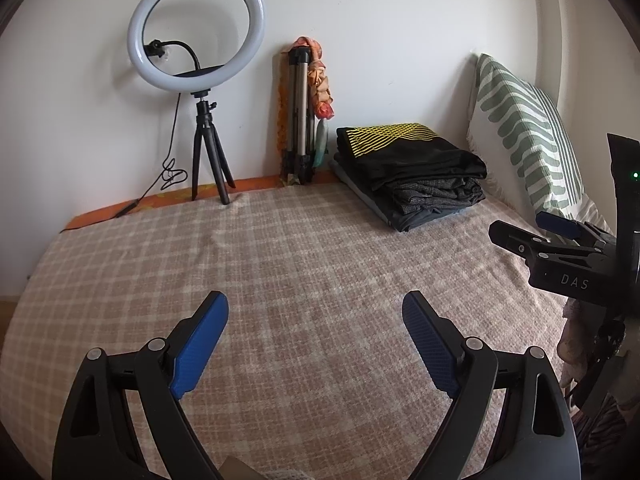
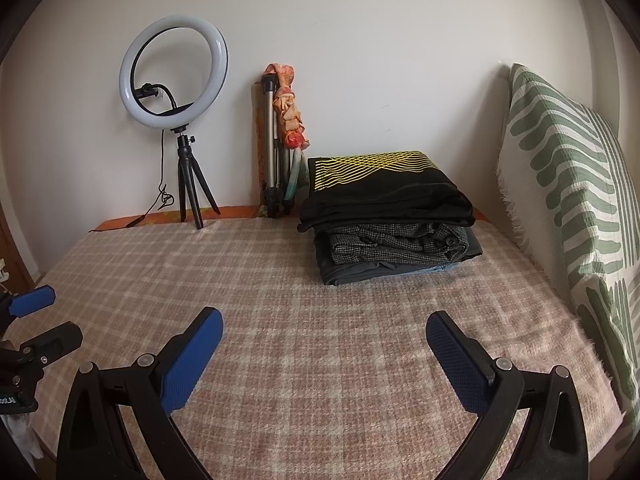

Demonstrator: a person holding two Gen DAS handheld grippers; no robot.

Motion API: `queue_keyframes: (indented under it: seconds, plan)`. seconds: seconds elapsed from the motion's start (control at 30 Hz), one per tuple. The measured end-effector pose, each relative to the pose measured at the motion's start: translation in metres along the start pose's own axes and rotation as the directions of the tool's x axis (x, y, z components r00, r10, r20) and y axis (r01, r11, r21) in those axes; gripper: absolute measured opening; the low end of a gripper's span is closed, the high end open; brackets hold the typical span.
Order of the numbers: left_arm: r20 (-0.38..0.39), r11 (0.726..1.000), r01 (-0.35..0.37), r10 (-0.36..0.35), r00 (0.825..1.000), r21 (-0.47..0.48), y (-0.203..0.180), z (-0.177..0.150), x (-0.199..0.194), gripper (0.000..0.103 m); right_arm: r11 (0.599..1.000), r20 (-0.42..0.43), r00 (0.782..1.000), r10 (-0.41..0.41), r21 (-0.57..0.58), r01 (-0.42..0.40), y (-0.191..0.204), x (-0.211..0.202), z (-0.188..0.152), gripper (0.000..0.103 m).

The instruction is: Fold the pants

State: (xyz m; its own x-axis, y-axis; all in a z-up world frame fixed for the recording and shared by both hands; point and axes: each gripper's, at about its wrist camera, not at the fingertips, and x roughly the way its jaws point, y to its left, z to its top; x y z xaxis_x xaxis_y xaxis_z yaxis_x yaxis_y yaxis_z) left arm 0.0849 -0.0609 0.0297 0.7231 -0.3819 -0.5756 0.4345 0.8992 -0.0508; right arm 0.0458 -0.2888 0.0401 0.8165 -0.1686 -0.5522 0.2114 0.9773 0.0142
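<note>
A stack of folded clothes lies at the far right of the bed, topped by a black garment with yellow lines over a grey checked one. My left gripper is open and empty above the plaid blanket, well short of the stack. My right gripper is open and empty, also short of the stack. The right gripper shows at the right edge of the left wrist view. The left gripper shows at the left edge of the right wrist view.
A ring light on a small tripod stands at the far left by the wall. A folded tripod with an orange cloth leans on the wall. A green-and-white pillow stands along the right side.
</note>
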Motion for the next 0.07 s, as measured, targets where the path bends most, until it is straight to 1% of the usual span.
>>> queue_keyframes:
  seconds: [0.07]
  plan:
    - [-0.006,1.000,0.005,-0.005,1.000,-0.001,0.0001,-0.0001,0.0002,0.089,1.000,-0.001,1.000,0.001,0.001,-0.001,0.0000,0.0001,0.0000,0.103]
